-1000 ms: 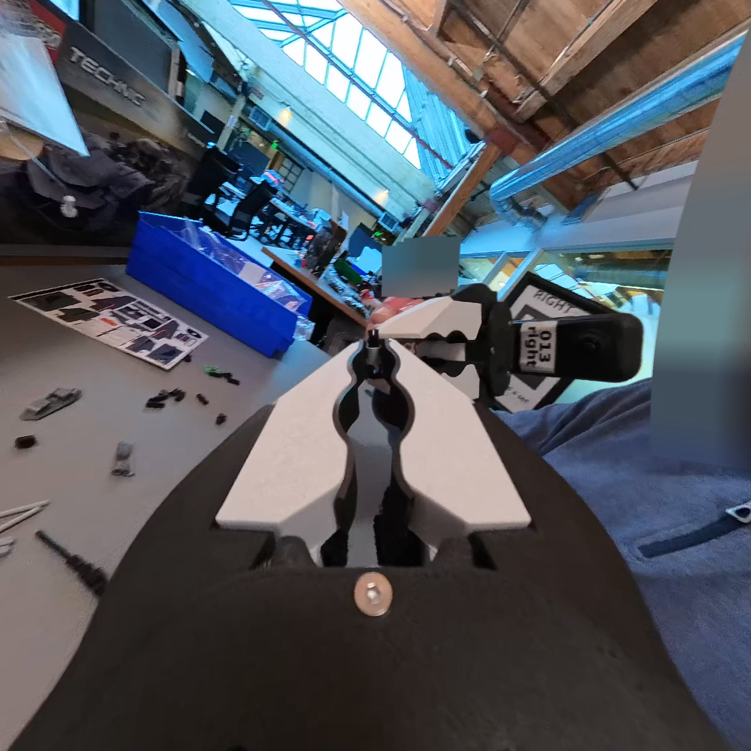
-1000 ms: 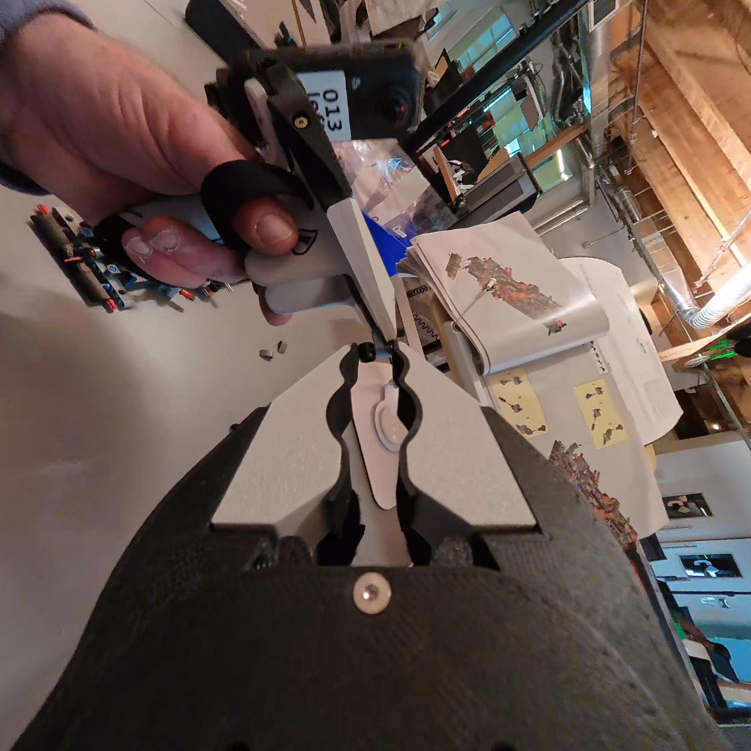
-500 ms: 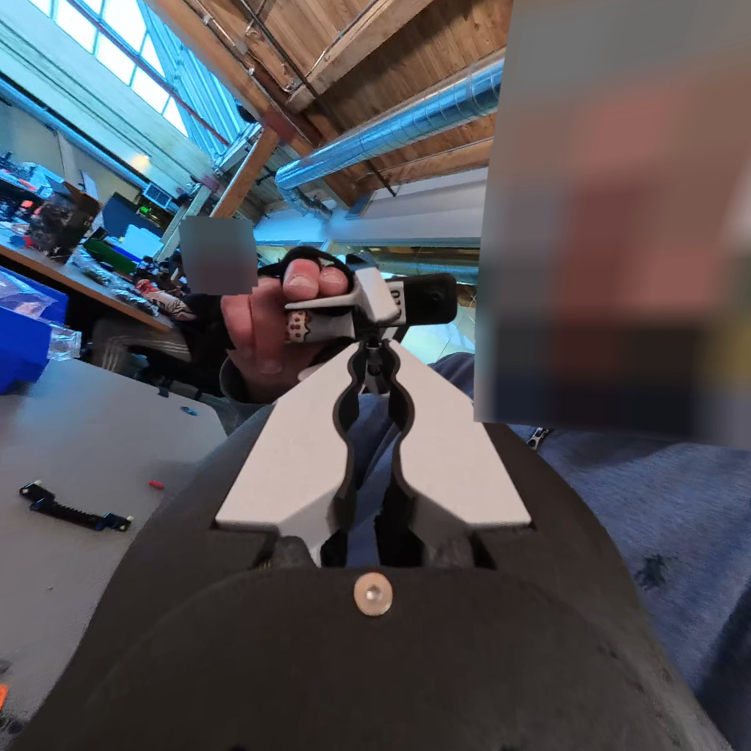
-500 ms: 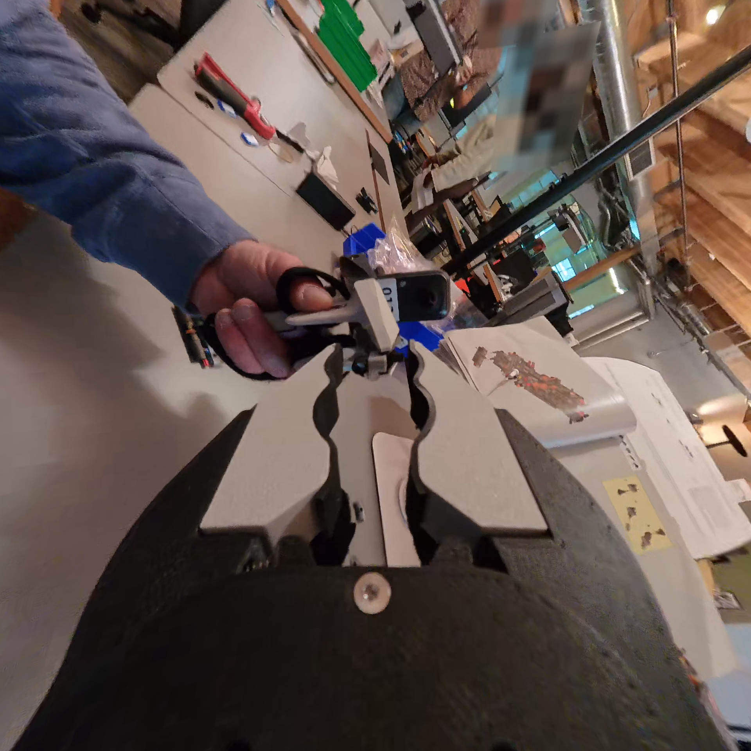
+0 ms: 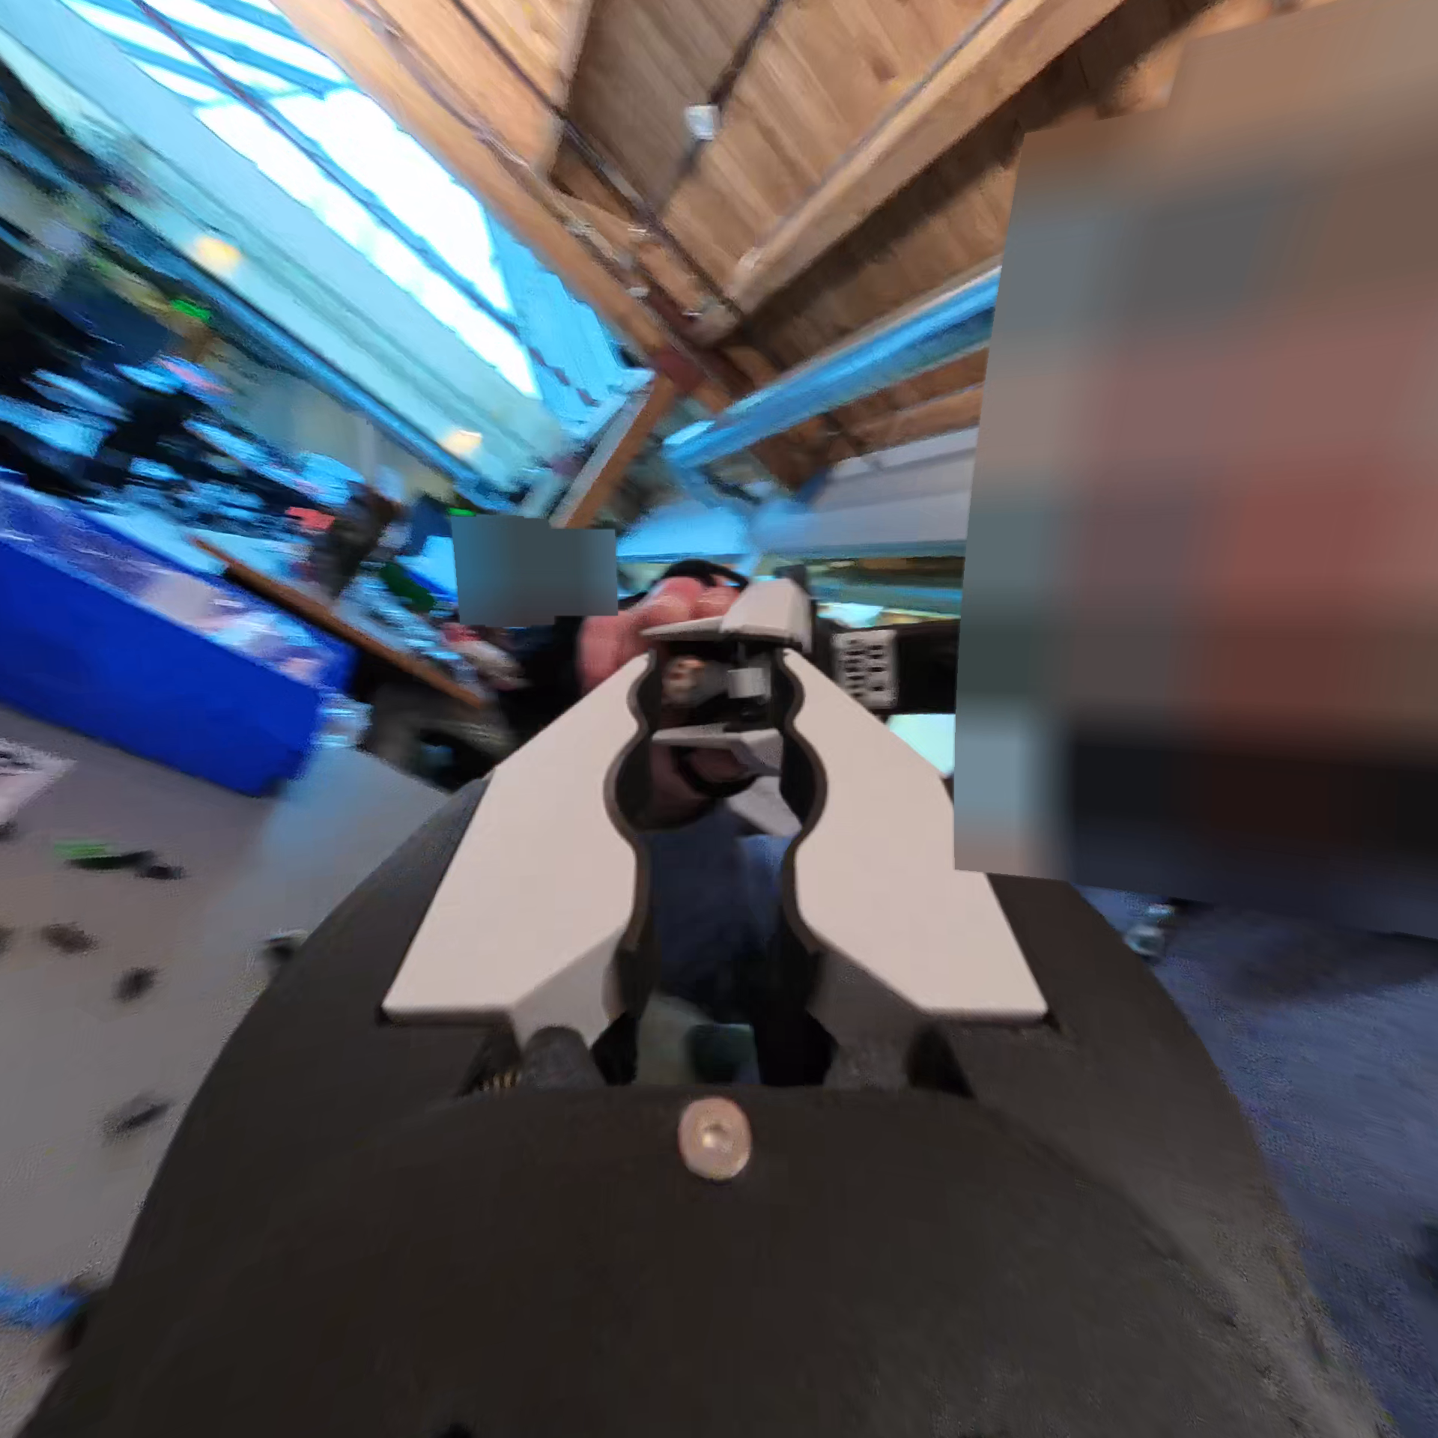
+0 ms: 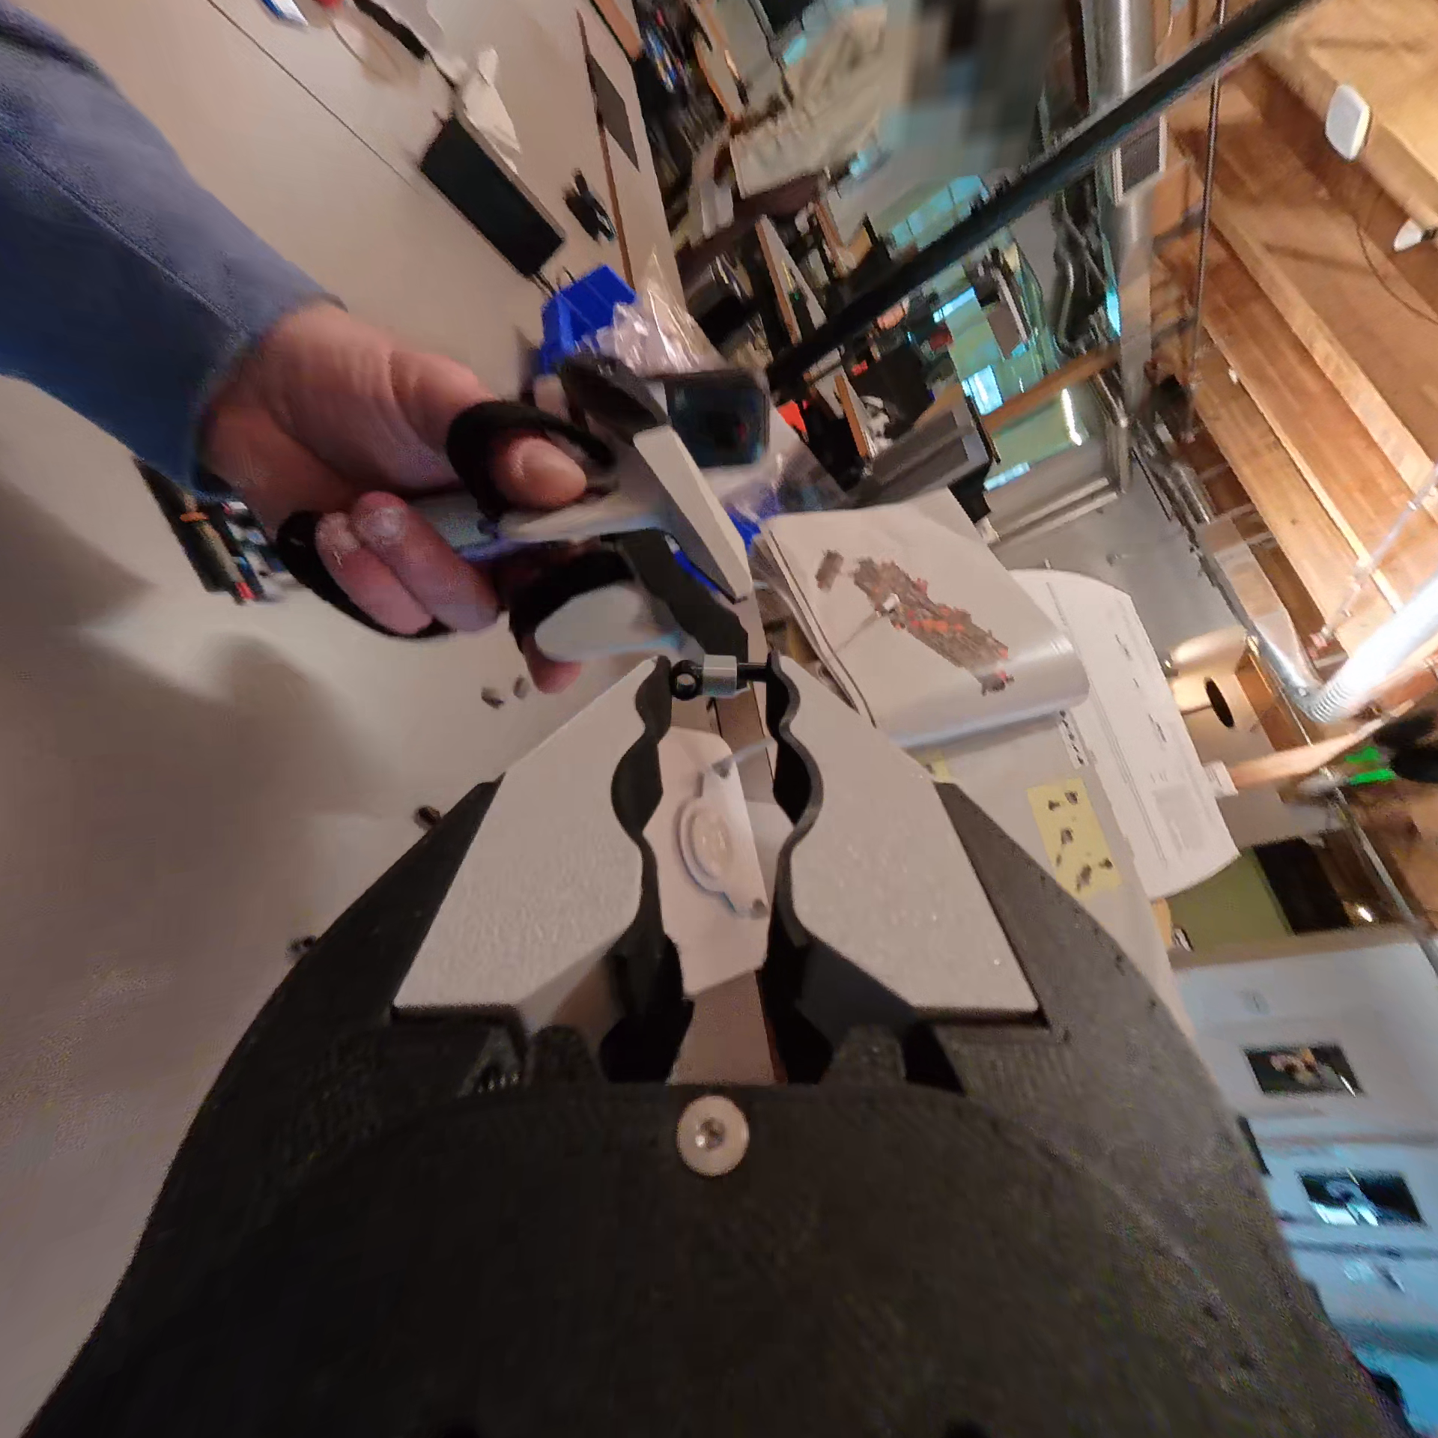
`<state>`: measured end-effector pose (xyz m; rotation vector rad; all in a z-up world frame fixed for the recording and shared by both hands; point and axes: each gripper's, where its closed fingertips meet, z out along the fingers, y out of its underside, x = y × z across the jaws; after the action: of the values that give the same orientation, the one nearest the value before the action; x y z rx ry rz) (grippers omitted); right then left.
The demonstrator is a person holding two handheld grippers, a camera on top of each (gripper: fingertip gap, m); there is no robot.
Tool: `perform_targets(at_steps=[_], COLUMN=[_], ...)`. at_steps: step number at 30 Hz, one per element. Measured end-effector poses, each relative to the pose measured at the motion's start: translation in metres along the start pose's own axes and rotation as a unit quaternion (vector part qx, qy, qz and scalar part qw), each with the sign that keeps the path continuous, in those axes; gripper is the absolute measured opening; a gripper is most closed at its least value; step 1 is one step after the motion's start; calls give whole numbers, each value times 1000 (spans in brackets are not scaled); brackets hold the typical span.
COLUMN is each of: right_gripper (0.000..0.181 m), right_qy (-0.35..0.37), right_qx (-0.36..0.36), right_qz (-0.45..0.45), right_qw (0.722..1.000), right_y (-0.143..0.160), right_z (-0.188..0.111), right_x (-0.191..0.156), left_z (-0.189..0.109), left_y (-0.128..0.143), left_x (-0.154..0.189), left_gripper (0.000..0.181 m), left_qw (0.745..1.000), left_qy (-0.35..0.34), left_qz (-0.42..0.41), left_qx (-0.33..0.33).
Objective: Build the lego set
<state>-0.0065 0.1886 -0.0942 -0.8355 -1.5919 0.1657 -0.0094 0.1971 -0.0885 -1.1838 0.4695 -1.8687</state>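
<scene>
Your right tongs [image 6: 720, 678] pinch a thin black lego axle [image 6: 720, 675] by its ends, a small grey ribbed bush threaded on its middle, held above the pale matte surface [image 6: 117, 778]. Your left tongs [image 5: 714, 673] stand parted with nothing between their wavy, black-lined white fingers [image 5: 545, 871]. An open instruction booklet [image 6: 918, 622] lies just beyond the axle.

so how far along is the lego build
Early, by the look of it. In hand: the right tool pinches a black axle with a grey bush end to end; the left tool is open. Left: loose parts scattered on the table, booklet open.
</scene>
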Motion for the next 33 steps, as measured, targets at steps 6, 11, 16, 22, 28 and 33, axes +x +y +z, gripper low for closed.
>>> perform_targets(at_steps=[6, 11, 16, 22, 28, 33], right_gripper=[21, 21, 21, 21, 21, 34], right_qy=[40, 68, 83, 95, 98, 66], right_qx=[-77, -116, -132, -146, -125, -92], right_qz=[-46, -70, -98, -109, -111, -77], right_qw=[995, 988, 983, 979, 981, 991], right_y=[18, 23, 20, 20, 14, 14], right_z=[8, 13, 14, 12, 6, 3], right_x=[5, 7, 4, 1, 2, -2], left_z=[4, 15, 17, 18, 24, 29], left_y=[3, 10, 13, 16, 17, 20], left_x=[-12, -14, -22, -24, -17, -8], left_gripper=[38, 35, 20, 14, 14, 14], left_qw=[960, 924, 899, 899, 925, 961], left_qy=[-206, -277, -326, -327, -274, -187], left_qz=[171, 230, 256, 255, 226, 158], left_qx=[-77, -126, -139, -140, -135, -129])
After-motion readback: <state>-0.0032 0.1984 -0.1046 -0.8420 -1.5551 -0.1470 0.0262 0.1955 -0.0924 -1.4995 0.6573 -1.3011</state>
